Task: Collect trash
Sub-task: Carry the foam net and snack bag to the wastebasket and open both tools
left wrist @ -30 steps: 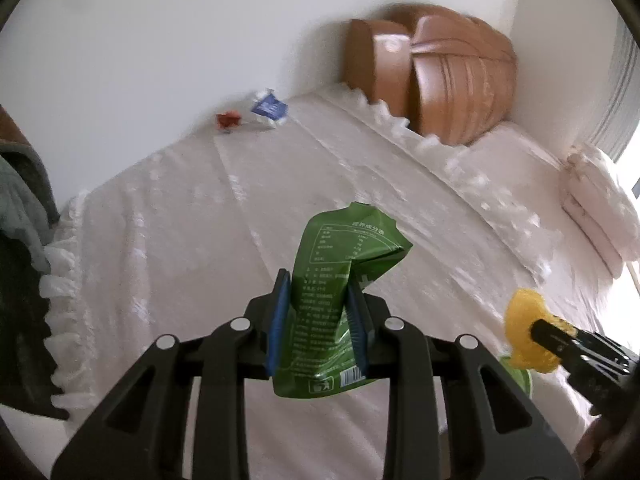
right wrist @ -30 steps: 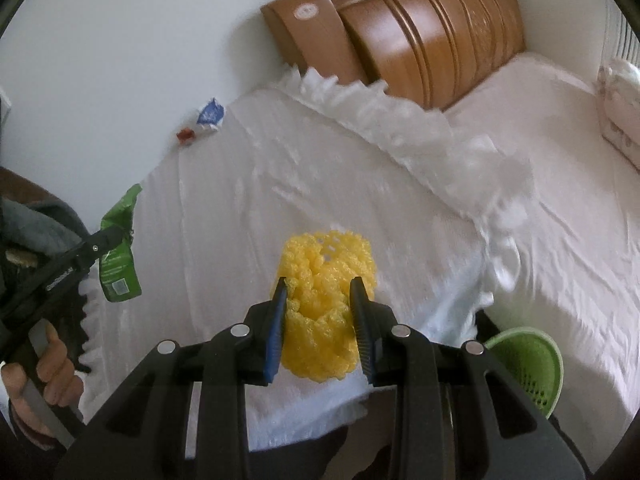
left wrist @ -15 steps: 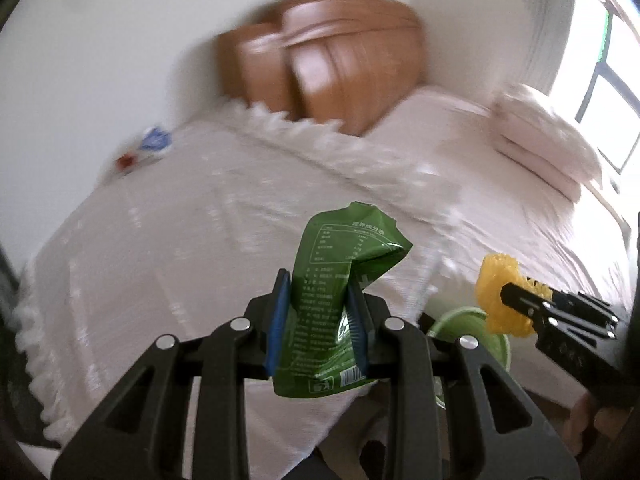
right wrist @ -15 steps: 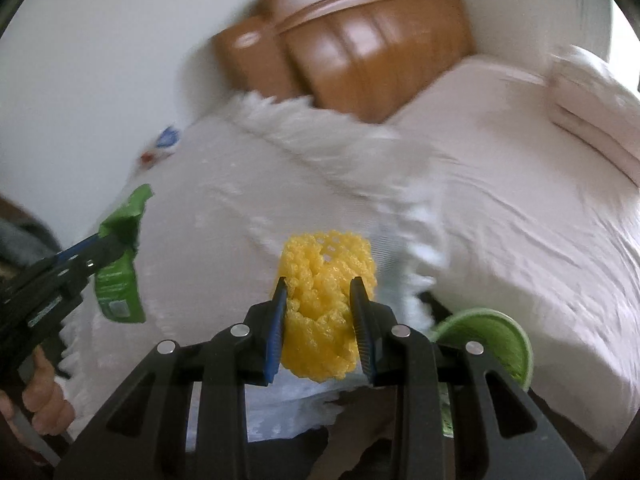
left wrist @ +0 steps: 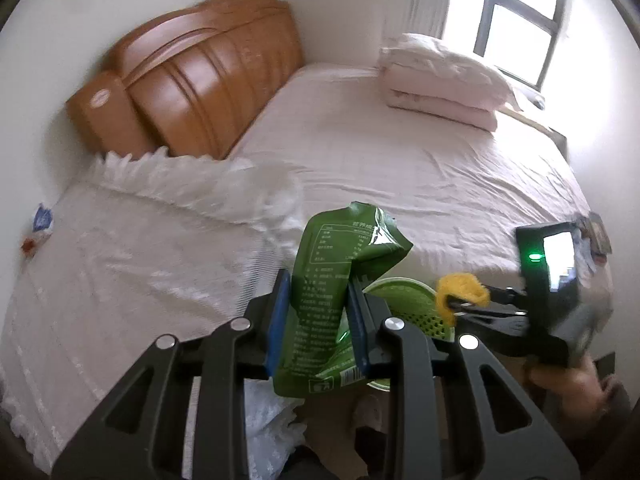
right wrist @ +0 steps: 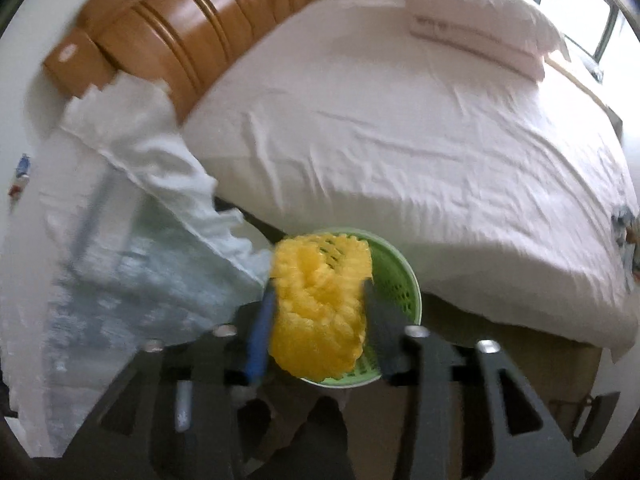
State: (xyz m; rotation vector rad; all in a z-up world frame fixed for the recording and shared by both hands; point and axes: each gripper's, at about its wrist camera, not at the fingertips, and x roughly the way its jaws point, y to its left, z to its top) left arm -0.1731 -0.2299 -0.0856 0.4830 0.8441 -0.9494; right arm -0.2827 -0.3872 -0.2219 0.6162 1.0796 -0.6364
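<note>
While the left gripper (left wrist: pixel 318 320) is clamped on a green snack bag (left wrist: pixel 332 292), the bag stands upright between the blue pads, its torn upper edge well above the fingertips and its lower edge hanging below them. The right gripper (right wrist: pixel 318 314) is pressed onto a yellow foam net (right wrist: pixel 320 308); in the right wrist view the net fills the gap between both fingers, though motion blur softens the finger edges.

A green perforated basket (right wrist: pixel 400 280) sits on the floor directly below both grippers, in the gap between the bed (left wrist: pixel 400 160) and a lace-covered surface (left wrist: pixel 120 260). In the left wrist view the right gripper (left wrist: pixel 460 304) carries the net over the basket's rim (left wrist: pixel 404 284), just beside the bag.

The mattress edge runs just behind the basket; the frilled edge of the lace cover lies to the basket's left. Open floor shows to the basket's right, along the bed's side.

A blue-and-white wrapper (left wrist: pixel 42 218) and a small red scrap (left wrist: pixel 28 245) lie at the far left edge of the lace cover, against the wall, well apart from both grippers. Folded bedding (left wrist: pixel 440 80) rests at the bed's far side below the window (left wrist: pixel 520 20); the wooden headboard (left wrist: pixel 192 80) stands against the wall.
</note>
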